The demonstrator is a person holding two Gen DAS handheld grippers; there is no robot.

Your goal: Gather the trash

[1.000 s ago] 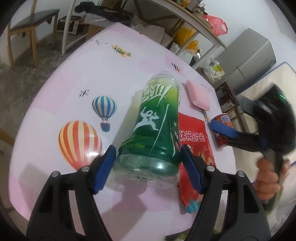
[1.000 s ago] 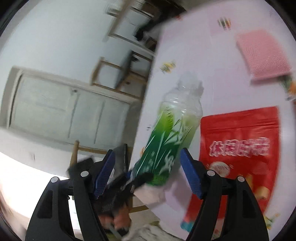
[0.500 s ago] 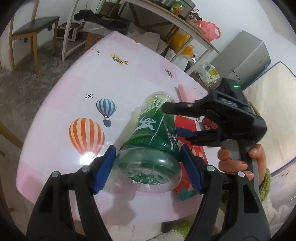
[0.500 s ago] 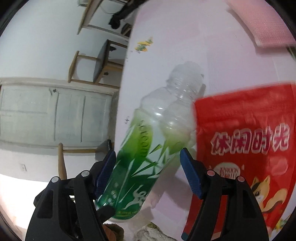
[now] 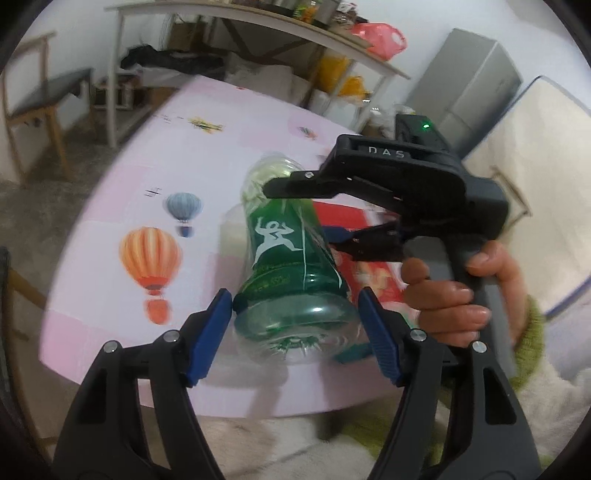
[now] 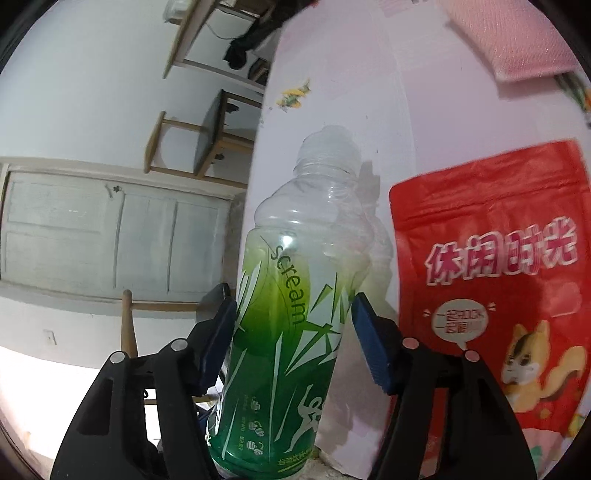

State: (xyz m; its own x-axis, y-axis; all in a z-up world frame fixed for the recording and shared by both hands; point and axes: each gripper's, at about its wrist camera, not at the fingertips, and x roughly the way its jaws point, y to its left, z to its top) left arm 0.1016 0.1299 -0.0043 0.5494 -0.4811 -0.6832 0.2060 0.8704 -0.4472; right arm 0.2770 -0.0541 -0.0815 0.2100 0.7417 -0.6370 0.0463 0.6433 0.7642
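Note:
An empty plastic bottle (image 5: 288, 258) with a green label is lifted off the pink table, its base toward the left wrist camera. My left gripper (image 5: 295, 321) is shut on the bottle's base. My right gripper (image 6: 293, 321) comes in from the right and its blue pads touch the bottle's (image 6: 295, 295) middle; in the left wrist view its black fingers (image 5: 306, 184) straddle the bottle. A red snack bag (image 6: 491, 280) lies flat on the table just right of the bottle.
The pink tablecloth (image 5: 155, 199) has balloon prints. A pink pad (image 6: 513, 48) lies further back on the table. A wooden chair (image 5: 40, 107) and a shelf unit (image 5: 258, 33) stand behind the table; a grey cabinet (image 5: 476, 96) stands at right.
The left gripper has lifted the bottle off the table. The right gripper has swung in from the right and closed around the bottle's middle.

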